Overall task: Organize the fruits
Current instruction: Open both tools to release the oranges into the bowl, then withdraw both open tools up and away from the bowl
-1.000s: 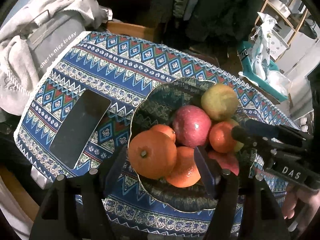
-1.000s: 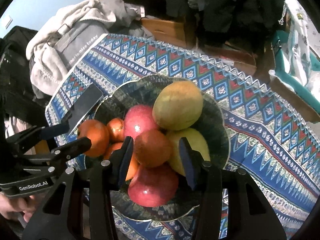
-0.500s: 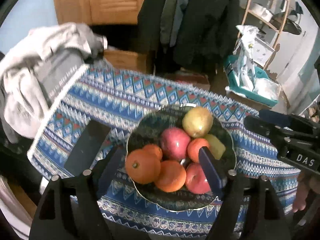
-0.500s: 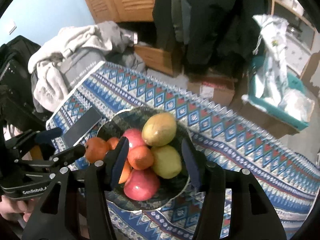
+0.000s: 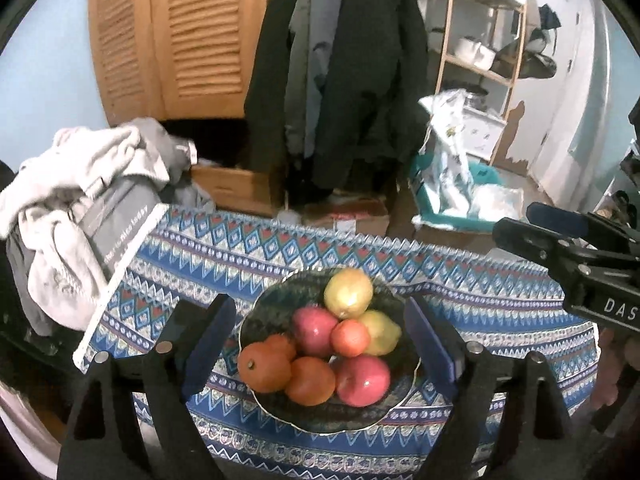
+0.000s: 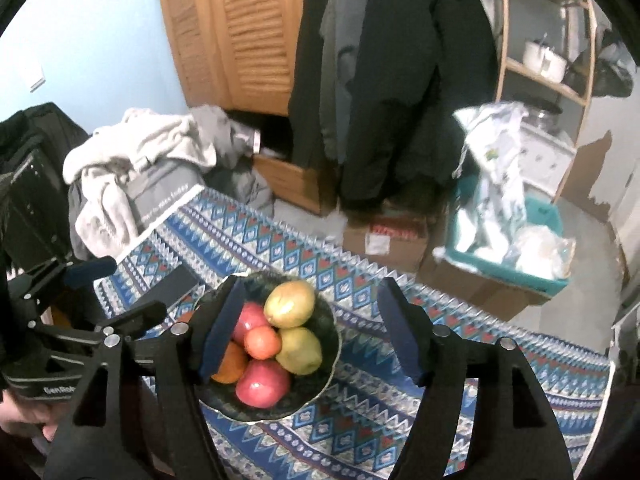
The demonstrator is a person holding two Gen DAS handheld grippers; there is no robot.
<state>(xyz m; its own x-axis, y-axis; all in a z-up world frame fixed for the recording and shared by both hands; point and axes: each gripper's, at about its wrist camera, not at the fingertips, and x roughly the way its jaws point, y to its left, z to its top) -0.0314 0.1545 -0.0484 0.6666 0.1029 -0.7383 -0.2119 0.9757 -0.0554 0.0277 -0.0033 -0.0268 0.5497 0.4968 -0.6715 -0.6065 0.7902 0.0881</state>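
Note:
A dark patterned bowl (image 5: pixel 280 308) (image 6: pixel 324 322) sits on the blue patterned tablecloth (image 5: pixel 240 252) and holds several fruits: oranges (image 5: pixel 264 366), red apples (image 5: pixel 362 378) (image 6: pixel 262 384), a yellow-green pear (image 5: pixel 348 292) (image 6: pixel 290 303) and a lemon (image 5: pixel 380 332) (image 6: pixel 299 350). My left gripper (image 5: pixel 320 340) is open and empty, held above and in front of the bowl. My right gripper (image 6: pixel 310 330) is open and empty, also raised above the bowl. Each gripper shows in the other's view, at the right edge of the left wrist view (image 5: pixel 576 248) and the left edge of the right wrist view (image 6: pixel 80 304).
A black phone (image 6: pixel 172 284) lies on the cloth left of the bowl. A pile of grey and white clothes (image 5: pixel 80 184) sits past the table's left end. Behind the table are hanging coats (image 5: pixel 344 72), cardboard boxes (image 6: pixel 384 236) and a teal bin (image 6: pixel 520 248).
Both grippers have pulled back and up from the bowl, so the bowl looks smaller and more of the room shows. Both jaws have opened wider. The fruits have not moved.

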